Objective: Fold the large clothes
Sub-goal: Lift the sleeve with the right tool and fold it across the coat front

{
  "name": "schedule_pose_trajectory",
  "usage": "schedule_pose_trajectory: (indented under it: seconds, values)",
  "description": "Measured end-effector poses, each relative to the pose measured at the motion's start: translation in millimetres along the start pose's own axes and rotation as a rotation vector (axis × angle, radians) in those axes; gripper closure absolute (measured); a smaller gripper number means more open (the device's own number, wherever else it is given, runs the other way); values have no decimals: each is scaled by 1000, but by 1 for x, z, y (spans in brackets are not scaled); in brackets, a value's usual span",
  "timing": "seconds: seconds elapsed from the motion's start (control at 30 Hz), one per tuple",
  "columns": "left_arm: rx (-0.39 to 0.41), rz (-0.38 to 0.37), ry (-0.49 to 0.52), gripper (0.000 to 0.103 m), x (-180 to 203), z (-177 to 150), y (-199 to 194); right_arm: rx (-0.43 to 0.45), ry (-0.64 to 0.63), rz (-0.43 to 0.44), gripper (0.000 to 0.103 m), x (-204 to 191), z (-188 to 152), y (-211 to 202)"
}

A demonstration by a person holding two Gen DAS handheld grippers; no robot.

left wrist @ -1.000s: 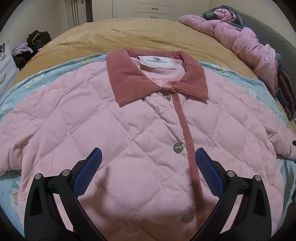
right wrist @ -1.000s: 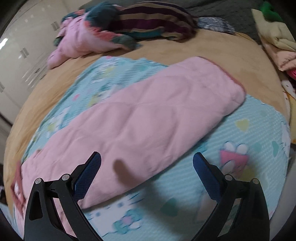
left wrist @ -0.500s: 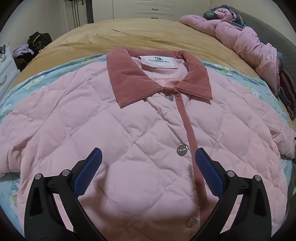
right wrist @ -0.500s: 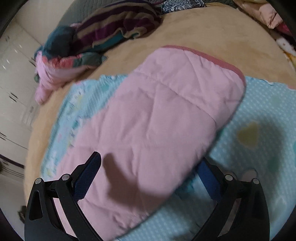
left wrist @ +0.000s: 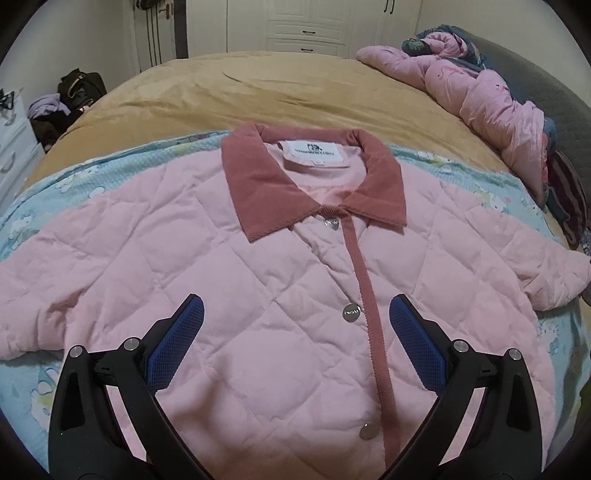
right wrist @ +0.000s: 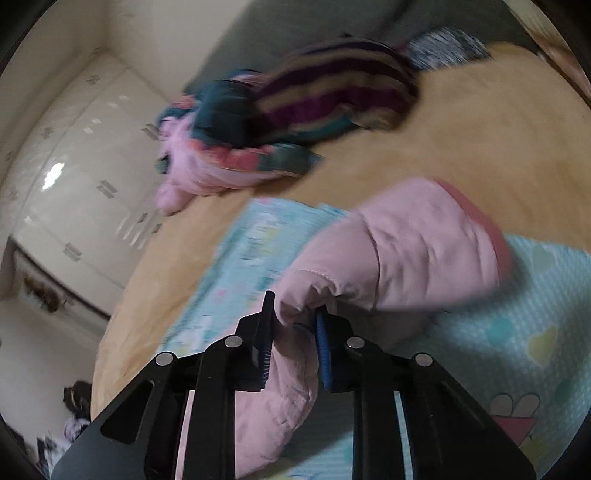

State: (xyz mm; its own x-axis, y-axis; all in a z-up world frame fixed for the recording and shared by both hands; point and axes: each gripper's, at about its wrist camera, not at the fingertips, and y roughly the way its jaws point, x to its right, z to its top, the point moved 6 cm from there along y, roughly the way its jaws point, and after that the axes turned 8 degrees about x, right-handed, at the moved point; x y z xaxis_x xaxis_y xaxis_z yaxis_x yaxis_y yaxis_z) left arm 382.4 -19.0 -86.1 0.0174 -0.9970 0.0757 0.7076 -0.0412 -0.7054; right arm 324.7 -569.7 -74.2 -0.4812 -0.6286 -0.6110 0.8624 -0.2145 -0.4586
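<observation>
A pink quilted jacket [left wrist: 207, 266] with a dusty-red collar [left wrist: 258, 184] lies front up and buttoned on a light blue printed sheet [left wrist: 92, 173]. Over its lower front hovers my left gripper [left wrist: 295, 314], open, with nothing between its fingers. In the right wrist view my right gripper [right wrist: 293, 317] is closing on a bunched fold of the jacket's sleeve [right wrist: 406, 243], and the blue pads press the fabric from both sides. The sleeve is lifted off the sheet, its red-edged cuff [right wrist: 484, 221] pointing away.
The sheet lies on a tan bedspread [left wrist: 295, 92]. A pile of pink and striped clothes [left wrist: 491, 92] sits along the bed's far right side, also seen as a blurred clothes heap [right wrist: 295, 122]. White wardrobe doors [left wrist: 306, 26] stand behind; a drawer unit [left wrist: 14, 147] and dark bag [left wrist: 77, 88] at left.
My right gripper went from open over the flat sleeve to closed on a pinch of it and lifted it, tilting upward. The left gripper rose slightly, still open.
</observation>
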Motion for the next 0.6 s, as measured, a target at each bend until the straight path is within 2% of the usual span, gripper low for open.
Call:
schedule_pose_trajectory:
  seconds: [0.33, 0.6]
  values:
    - [62, 11, -52, 9, -36, 31, -38, 36, -202, 186, 86, -116, 3, -42]
    - [115, 49, -93, 9, -85, 50, -69, 36, -373, 313, 87, -213, -27, -71]
